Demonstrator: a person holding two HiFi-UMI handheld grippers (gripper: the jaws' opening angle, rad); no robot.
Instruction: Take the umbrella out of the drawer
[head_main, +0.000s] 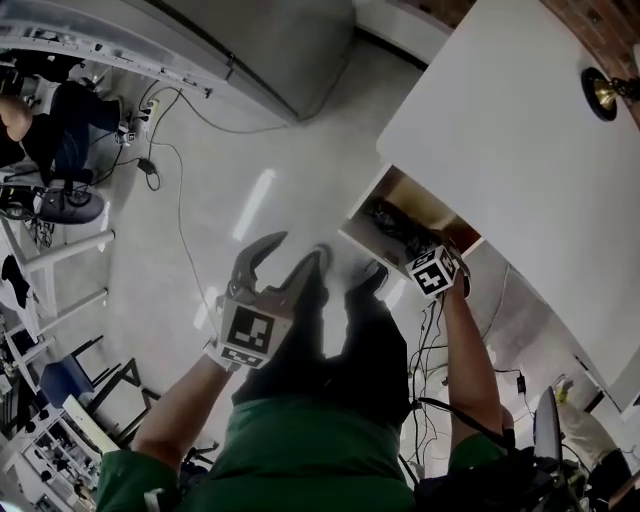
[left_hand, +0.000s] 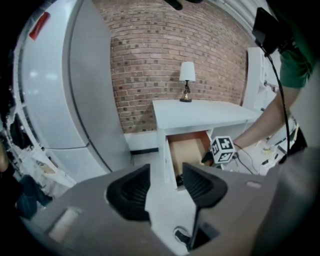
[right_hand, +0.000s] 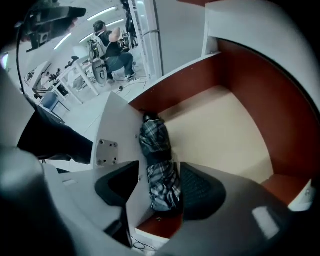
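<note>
A folded plaid umbrella (right_hand: 159, 160) lies in the open wooden drawer (right_hand: 225, 130), along the inside of its white front panel (right_hand: 117, 140). My right gripper (right_hand: 159, 190) points steeply down over it, open; one jaw is outside the front panel, the other inside beside the umbrella, and I see no squeeze on it. In the head view the right gripper (head_main: 418, 250) reaches into the drawer (head_main: 372, 215), where the umbrella (head_main: 398, 228) shows as a dark shape. My left gripper (head_main: 297, 250) hangs open and empty over the floor, well left of the drawer (left_hand: 187, 150).
The drawer belongs to a white table (head_main: 520, 140) with a small lamp (head_main: 600, 92) on it, against a brick wall (left_hand: 150, 55). A large white cabinet (left_hand: 75, 95) stands to the left. Cables (head_main: 180, 150) run across the floor; a person (right_hand: 112, 47) sits at far desks.
</note>
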